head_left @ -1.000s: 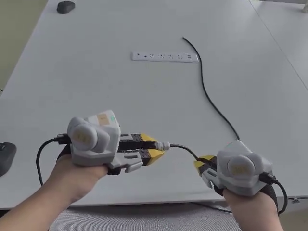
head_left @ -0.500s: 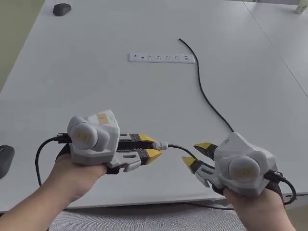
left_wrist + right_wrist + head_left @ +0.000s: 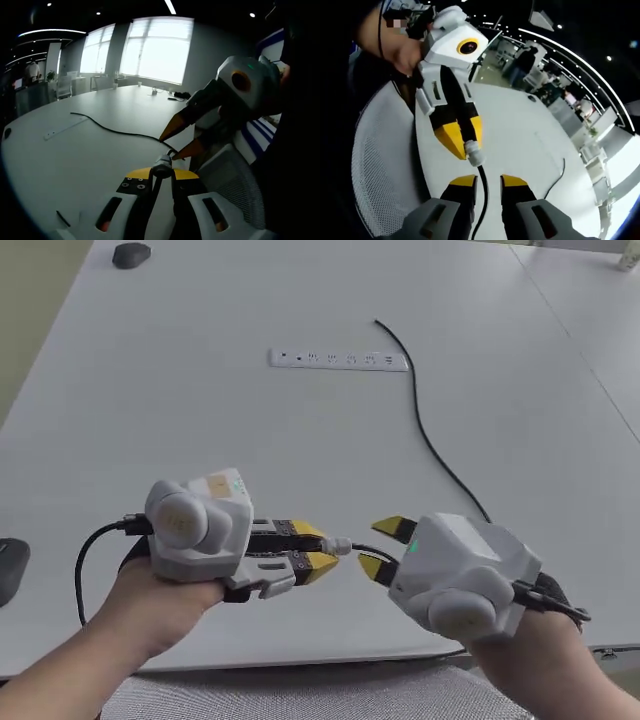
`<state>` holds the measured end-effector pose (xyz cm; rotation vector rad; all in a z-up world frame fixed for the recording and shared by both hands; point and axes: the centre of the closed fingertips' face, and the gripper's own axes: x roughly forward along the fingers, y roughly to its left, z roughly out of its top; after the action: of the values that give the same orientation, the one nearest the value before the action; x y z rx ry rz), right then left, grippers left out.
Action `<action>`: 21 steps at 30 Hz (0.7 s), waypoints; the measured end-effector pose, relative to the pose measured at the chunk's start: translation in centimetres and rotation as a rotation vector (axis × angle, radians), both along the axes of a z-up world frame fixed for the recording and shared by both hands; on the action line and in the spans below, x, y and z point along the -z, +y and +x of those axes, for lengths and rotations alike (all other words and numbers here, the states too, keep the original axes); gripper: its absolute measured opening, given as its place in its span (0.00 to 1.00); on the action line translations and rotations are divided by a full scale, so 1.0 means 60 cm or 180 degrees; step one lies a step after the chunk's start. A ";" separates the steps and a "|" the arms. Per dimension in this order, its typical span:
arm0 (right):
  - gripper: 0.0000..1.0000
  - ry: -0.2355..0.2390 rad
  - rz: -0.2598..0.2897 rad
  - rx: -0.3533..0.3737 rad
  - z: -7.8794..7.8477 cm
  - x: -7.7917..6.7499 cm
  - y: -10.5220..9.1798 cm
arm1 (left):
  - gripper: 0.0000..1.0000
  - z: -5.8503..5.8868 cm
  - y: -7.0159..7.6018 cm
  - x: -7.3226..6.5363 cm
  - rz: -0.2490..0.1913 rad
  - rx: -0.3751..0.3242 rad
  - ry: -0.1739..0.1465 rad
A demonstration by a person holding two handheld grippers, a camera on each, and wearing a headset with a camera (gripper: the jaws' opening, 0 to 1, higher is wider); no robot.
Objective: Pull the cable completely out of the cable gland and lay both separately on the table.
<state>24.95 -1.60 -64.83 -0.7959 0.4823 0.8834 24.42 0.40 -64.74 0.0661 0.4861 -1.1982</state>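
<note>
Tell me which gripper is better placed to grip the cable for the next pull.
Right. The right gripper has its open jaws either side of the cable beside the cable gland; the left gripper is shut on the gland.

Let go of the cable point(image 3: 430, 440) with the right gripper point(image 3: 380, 547): clamped on it a second ago, jaws spread apart since half a second ago. Brought that gripper left and away from the near edge of the table point(image 3: 300, 420), up close to the tips of the left gripper point(image 3: 318, 544). Now straddling the cable just beside the gland point(image 3: 338, 544), one yellow tip on either side. Rolled over, too, with more of its grey back turned up to the headset.
</note>
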 end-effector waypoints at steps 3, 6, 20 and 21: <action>0.13 0.0021 -0.0057 -0.0046 0.000 0.010 0.004 | 0.15 0.000 -0.001 0.001 -0.0007 0.0003 0.0006; 0.10 0.0013 -0.0077 -0.0092 -0.002 0.013 0.008 | 0.15 -0.002 -0.003 0.003 -0.0008 0.0015 0.0019; 0.01 0.0066 -0.0117 -0.0057 0.002 0.024 0.014 | 0.15 0.000 -0.004 0.011 -0.0013 0.0039 0.0053; 0.01 0.0064 -0.0115 -0.0052 0.002 0.024 0.013 | 0.15 0.000 -0.005 0.011 -0.0015 0.0038 0.0052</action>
<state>25.08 -0.80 -66.29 -0.8257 0.5114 0.9006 24.44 0.12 -65.39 0.0552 0.4978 -1.2122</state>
